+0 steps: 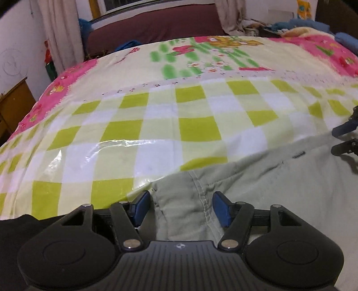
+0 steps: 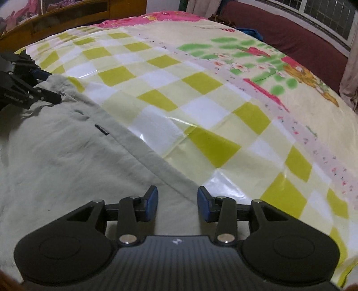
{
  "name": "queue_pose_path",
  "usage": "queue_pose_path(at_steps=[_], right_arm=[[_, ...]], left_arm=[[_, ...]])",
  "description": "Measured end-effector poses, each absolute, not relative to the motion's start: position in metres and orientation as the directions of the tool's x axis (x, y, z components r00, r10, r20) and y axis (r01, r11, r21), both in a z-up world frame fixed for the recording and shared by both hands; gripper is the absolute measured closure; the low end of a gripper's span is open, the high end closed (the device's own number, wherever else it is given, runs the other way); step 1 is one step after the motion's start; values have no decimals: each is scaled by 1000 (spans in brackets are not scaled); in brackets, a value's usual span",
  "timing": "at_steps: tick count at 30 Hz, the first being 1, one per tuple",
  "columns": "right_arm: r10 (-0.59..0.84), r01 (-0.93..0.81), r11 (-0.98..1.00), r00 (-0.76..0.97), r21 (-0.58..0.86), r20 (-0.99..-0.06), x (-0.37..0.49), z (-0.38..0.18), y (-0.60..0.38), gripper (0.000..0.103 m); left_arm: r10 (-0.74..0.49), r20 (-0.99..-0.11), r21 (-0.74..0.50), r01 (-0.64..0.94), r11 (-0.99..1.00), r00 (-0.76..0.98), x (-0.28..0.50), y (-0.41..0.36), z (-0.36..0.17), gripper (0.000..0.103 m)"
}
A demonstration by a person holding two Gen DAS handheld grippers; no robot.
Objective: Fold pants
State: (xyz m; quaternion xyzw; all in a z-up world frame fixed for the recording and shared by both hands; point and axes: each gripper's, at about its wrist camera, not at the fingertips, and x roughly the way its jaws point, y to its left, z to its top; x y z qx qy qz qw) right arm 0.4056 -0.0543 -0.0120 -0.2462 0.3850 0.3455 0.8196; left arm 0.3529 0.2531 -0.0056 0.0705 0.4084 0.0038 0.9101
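Pale grey-green pants [image 1: 268,190] [image 2: 67,156] lie flat on the bed's checked yellow-green and white cover [image 1: 179,125] [image 2: 201,107]. My left gripper [image 1: 181,208] stands open over a seamed corner of the pants, its blue pads [image 1: 141,208] clear of the cloth. My right gripper [image 2: 177,203] is open above the pants' straight edge, which runs between its blue pads [image 2: 152,203] without being pinched. Each gripper shows in the other's view: the right gripper [image 1: 337,138] at the right edge, the left gripper [image 2: 52,86] at the upper left by the far corner.
A maroon couch [image 1: 156,22] [image 2: 290,35] runs along the bed's far side under a window [image 2: 324,11]. A curtain [image 1: 60,33] and a wooden cabinet [image 1: 15,100] stand to the left. Blue clothes [image 1: 313,24] are piled by a wooden headboard [image 2: 67,13].
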Motion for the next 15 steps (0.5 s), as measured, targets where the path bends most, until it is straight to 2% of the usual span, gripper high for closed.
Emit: queue_pose_path(at_steps=[1,7,8,10,11,12,15], right_arm=[[380,-764,628,467,-148,-798,405,-11,-55,62],[359,-774,618,434,-138,-826,420,-22,-48,58],[358,-778,612,430,-139,-829,421,-22,-47,58],[361,-784,608,415,-126,-835,422,-21,-47,66],[364,-787,606,401,-113,-840,422,-20,-47,85],[362,-786,609,396,-108,-844,420,-19,-48,99],[355,-782,608,426,-141,-832,403,-11,-50,100]], left_arm=[[63,-740,139,61,988,670,351,252,-5,36],[71,-730,153,61,986,680,353,249,-7,48],[69,-729,150,61,987,681,353,249,-5,53],[54,-727,144,76,987,684,351,248,-2,63],[53,-721,150,80,985,691,349,246,0,64],[58,-713,162,83,983,699,347,243,2,65],[58,-693,165,80,983,719,337,239,9,67]])
